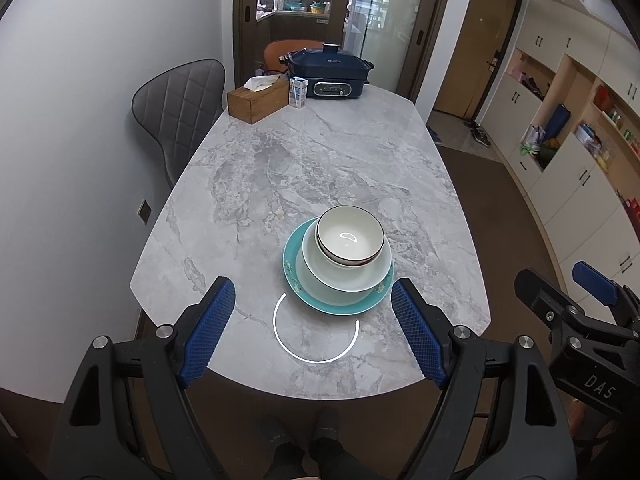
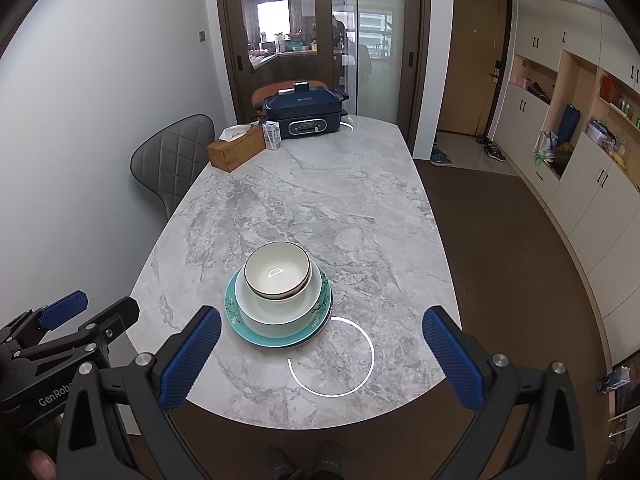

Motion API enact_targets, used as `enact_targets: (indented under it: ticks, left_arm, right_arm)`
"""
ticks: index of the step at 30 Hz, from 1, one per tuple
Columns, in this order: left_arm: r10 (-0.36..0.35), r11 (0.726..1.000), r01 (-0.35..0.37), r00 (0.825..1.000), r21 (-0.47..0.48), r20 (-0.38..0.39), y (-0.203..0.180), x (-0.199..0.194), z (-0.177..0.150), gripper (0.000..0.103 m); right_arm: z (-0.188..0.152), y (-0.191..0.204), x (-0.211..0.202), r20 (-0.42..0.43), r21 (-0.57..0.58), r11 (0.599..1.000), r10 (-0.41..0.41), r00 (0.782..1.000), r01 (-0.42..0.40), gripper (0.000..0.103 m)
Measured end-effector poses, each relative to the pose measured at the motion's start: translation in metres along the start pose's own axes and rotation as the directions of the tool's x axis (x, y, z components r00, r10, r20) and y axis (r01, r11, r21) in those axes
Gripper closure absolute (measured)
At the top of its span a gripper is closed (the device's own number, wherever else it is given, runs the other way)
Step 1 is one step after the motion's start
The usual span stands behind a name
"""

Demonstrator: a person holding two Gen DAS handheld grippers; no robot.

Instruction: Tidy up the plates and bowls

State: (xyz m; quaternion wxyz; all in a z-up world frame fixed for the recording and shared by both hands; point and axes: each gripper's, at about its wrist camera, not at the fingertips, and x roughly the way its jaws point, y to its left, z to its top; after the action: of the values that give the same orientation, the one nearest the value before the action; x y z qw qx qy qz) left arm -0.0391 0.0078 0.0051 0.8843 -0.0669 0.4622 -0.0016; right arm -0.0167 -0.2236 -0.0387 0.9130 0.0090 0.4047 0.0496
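Marble counter (image 1: 320,152) carries the finished stack (image 1: 340,268) at twelve o'clock: bowls nested on a teal plate (image 1: 292,264). Left tongs (image 1: 312,324) and right tongs (image 2: 322,356) gape wide, empty; stacking looks done, so backing away seems next.

Left gripper (image 1: 312,322): pitched downward, jaws spread wide, nothing between the blue ribbed pads (image 1: 210,330). Right gripper (image 2: 322,358): likewise pitched downward, jaws wide apart and empty. The two sit side by side; each appears in the other's view, at 3 and 9 o'clock respectively.
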Motion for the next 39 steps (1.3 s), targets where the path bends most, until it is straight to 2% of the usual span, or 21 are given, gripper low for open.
enact_targets:
  ticks: [39]
  left_arm:
    - [-0.012,1.000,0.012,1.000,-0.003,-0.024,0.013,0.009,0.003,0.023]
  right_arm:
    - [0.000,0.001,0.000,-0.005,-0.003,1.000,0.002,1.000,-0.002,0.000]
